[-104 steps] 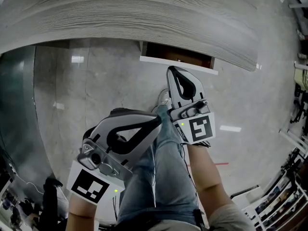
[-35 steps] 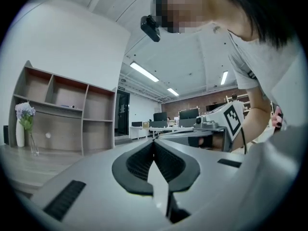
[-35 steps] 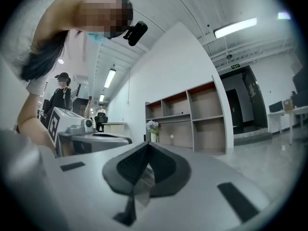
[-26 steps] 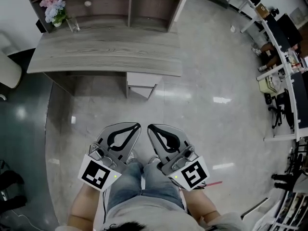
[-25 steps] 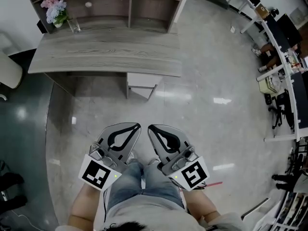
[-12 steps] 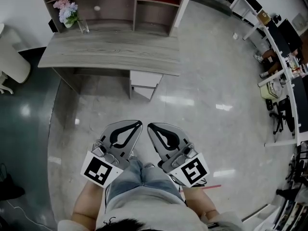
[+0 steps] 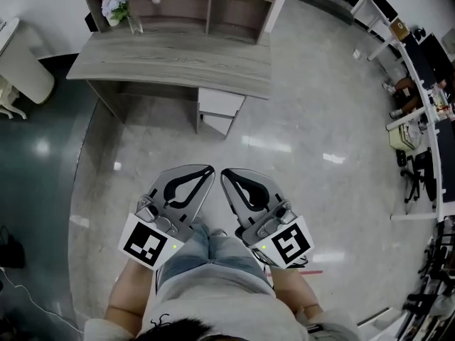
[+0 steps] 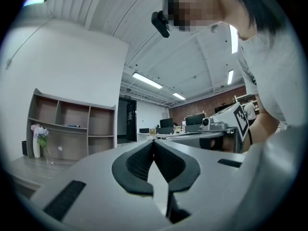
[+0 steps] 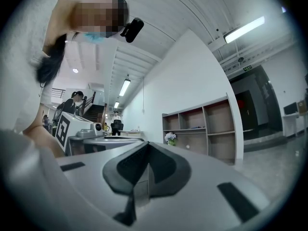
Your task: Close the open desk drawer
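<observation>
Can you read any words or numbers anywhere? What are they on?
No words or numbers are readable.
Markers on the left tongs and right tongs: square patterns, not letters.
Green sign above the doorway: too small to read.

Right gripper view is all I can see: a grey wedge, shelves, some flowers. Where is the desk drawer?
Observer: In the head view the white drawer unit sits under the desk, toward its right-hand end. No open interior shows from above.
Operator: Are the grippers near it?
Observer: No. The left gripper and right gripper hang over the person's legs, with bare floor between them and the drawers.
Operator: Is the other gripper holding something?
Observer: No. In the left gripper view its jaws are together with nothing between them.
</observation>
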A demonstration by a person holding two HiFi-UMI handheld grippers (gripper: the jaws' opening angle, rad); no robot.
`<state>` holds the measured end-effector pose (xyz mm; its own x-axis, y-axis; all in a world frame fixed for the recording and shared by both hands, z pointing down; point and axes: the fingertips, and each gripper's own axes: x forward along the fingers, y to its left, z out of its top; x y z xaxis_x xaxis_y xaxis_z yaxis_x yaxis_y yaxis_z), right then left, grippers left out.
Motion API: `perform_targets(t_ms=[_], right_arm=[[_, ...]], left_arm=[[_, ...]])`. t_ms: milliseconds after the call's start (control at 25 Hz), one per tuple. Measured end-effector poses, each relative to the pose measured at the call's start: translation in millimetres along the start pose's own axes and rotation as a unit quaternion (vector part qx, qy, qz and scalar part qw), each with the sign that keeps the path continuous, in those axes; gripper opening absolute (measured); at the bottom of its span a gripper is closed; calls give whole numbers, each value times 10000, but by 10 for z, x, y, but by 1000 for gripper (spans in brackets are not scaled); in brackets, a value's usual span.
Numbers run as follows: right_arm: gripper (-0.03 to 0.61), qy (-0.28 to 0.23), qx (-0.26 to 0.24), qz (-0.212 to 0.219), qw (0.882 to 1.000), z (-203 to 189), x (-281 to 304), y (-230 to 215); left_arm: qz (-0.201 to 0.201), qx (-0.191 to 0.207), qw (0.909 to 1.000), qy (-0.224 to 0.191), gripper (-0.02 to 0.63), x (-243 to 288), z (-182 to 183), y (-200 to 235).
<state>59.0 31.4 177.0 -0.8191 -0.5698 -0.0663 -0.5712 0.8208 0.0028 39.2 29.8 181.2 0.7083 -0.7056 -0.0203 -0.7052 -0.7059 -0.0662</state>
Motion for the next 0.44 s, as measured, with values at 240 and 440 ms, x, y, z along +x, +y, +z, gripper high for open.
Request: perform_targets(t_ms=[240,440], right_arm=[[8,-74,85,93,9999,36,-74,65],[8,-26,169,138,9998,29,-141,110]], left_arm=[[64,-50,10000,21,11,-22,41,-99],[54,-61,10000,24,11,-21,64,-172]])
